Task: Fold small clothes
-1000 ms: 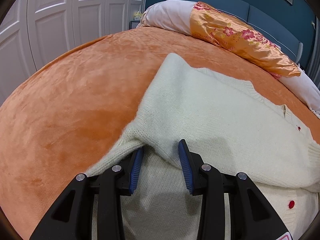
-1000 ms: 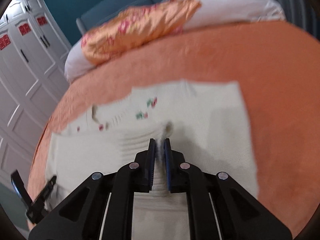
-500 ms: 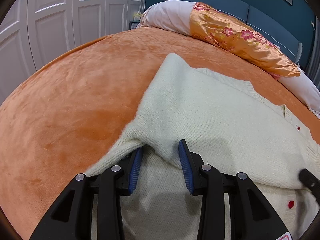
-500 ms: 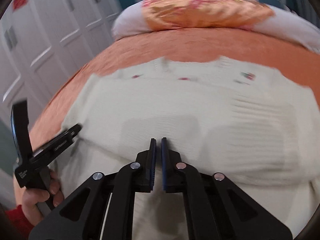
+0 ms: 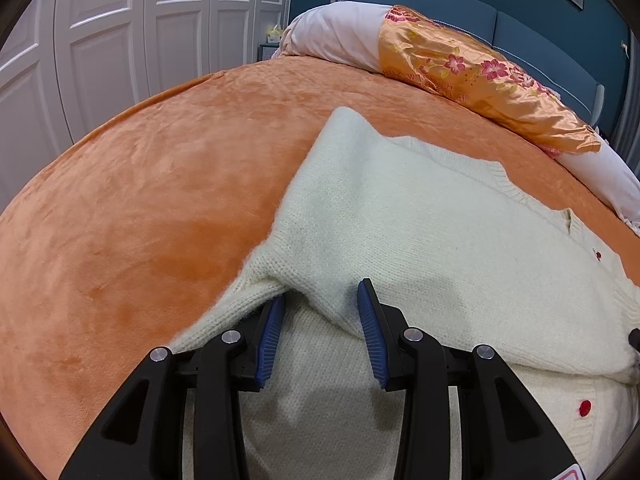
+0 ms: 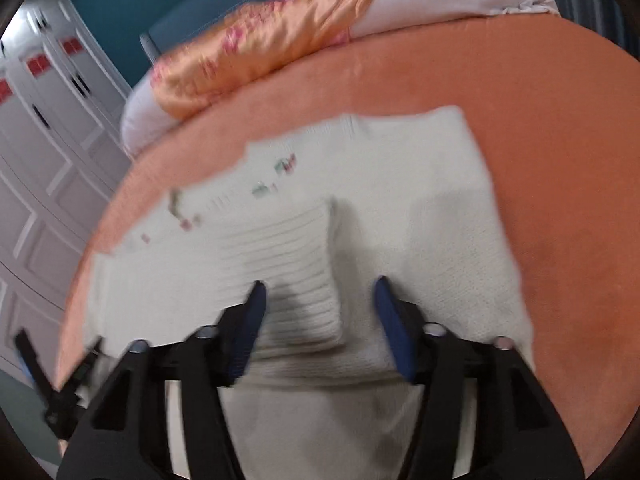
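A cream knitted cardigan (image 5: pixel 420 220) with red buttons (image 5: pixel 585 408) lies spread on the orange bed blanket (image 5: pixel 160 200). My left gripper (image 5: pixel 322 304) is shut on a folded-over edge of it: the left pad sits under the top layer and the right pad on top. In the right wrist view the cardigan (image 6: pixel 420 240) is blurred. My right gripper (image 6: pixel 318 300) hangs over it with its jaws opening. A ribbed cuff (image 6: pixel 296 264) lies flat between them, and the pads stand clear of it. The left gripper (image 6: pixel 52 392) shows at the lower left edge.
An orange flowered pillow (image 5: pixel 480 72) and a white pillow (image 5: pixel 332 36) lie at the head of the bed against a blue headboard (image 5: pixel 460 12). White wardrobe doors (image 5: pixel 120 40) stand to the left. Bare blanket stretches left of the cardigan.
The right gripper was shut on a pinch of knit, swung across the cardigan, and now its jaws stand apart over the flat cuff. The left gripper has not moved.
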`<state>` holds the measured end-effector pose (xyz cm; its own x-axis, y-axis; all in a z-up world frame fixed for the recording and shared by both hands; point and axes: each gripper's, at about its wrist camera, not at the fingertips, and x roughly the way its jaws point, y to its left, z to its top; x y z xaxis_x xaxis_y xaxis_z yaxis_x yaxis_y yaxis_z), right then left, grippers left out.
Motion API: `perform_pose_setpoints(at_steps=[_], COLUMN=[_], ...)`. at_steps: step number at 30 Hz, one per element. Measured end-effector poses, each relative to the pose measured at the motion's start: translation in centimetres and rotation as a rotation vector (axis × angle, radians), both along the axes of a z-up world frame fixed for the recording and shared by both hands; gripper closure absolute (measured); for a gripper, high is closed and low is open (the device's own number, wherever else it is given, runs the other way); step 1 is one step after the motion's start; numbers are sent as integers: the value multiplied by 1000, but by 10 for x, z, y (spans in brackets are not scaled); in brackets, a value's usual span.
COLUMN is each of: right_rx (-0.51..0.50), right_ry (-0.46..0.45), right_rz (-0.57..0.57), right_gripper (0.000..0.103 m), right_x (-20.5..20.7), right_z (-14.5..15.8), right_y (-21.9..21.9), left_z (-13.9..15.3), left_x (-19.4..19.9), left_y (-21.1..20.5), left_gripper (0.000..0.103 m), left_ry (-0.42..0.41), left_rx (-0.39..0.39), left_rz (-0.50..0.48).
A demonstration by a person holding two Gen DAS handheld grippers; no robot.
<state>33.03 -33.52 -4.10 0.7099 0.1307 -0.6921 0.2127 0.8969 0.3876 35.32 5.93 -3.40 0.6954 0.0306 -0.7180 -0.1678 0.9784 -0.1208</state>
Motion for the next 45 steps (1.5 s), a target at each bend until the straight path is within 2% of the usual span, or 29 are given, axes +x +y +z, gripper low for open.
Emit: perform_pose_setpoints(at_steps=[1, 3, 5, 7, 8, 12, 14, 15, 18, 20, 21, 23, 24, 25, 27, 28, 30, 33, 36, 37, 39, 40, 41, 43, 44, 45], right_rx=[15, 47, 10, -67, -74, -14, -35, -17, 18, 48, 68, 69, 31, -10, -124, -149, -88, -53, 96, 79, 76, 82, 80, 76, 77, 87], right_ry=[-18, -106, -157, -43, 9, -102, 3, 4, 9, -63, -112, -107, -69, -51, -7, 18, -3, -18, -27, 17, 69, 67, 72, 90, 99, 106], right_rz=[14, 8, 0, 12, 15, -21, -7, -3, -60, -95, -74, 40, 144, 199, 262, 249, 205, 115, 60, -5, -40, -54, -63, -82, -96, -112], right_gripper=[95, 96, 96, 96, 97, 97, 97, 97, 94, 93, 93, 93, 93, 93, 94, 94, 101, 103, 103, 103, 102, 102, 100, 85, 69, 59], right_x=[0, -8, -12, 1, 9, -5, 7, 9, 5, -10, -15, -8, 4, 10, 21, 24, 15, -5, -32, -41, -64, -80, -95, -133, -150, -178], right_z=[6, 23, 31, 6, -7, 16, -10, -17, 8, 28, 41, 45, 44, 39, 21, 12, 3, 2, -9, -11, -15, -12, -7, 0, 2, 3], right_y=[1, -3, -6, -9, -7, -11, -11, -13, -19, -16, -6, 18, 47, 67, 96, 98, 79, 46, 10, 5, 2, 2, 3, 4, 2, 0], left_z=[0, 0, 0, 0, 0, 0, 0, 0, 0, 0, 0, 0, 0, 0, 0, -1, -1, 0, 0, 0, 0, 2, 5, 14, 20, 25], left_x=[0, 0, 0, 1, 1, 1, 1, 2, 1, 2, 1, 2, 2, 2, 2, 2, 2, 2, 2, 2, 2, 2, 1, -9, -21, -32], left_y=[0, 0, 0, 0, 1, 0, 0, 1, 0, 0, 0, 0, 0, 0, 0, 1, 0, 0, 0, 0, 1, 3, 7, 15, 14, 15], left_gripper=[66, 66, 66, 66, 66, 66, 66, 66, 66, 66, 66, 65, 66, 65, 65, 65, 65, 65, 64, 64, 64, 63, 61, 56, 44, 39], left_ry=[0, 2, 2, 3, 3, 2, 3, 5, 4, 3, 3, 3, 4, 4, 3, 3, 3, 1, -1, 0, 3, 6, 18, 55, 78, 89], left_rx=[0, 3, 3, 6, 6, 7, 9, 11, 9, 11, 11, 13, 12, 11, 10, 8, 13, 11, 12, 10, 0, -14, -51, -87, -91, -87], left_rz=[0, 1, 1, 1, 0, 1, 1, 1, 1, 1, 1, 1, 1, 1, 1, 1, 1, 1, 0, 1, -1, -3, -11, -37, -62, -80])
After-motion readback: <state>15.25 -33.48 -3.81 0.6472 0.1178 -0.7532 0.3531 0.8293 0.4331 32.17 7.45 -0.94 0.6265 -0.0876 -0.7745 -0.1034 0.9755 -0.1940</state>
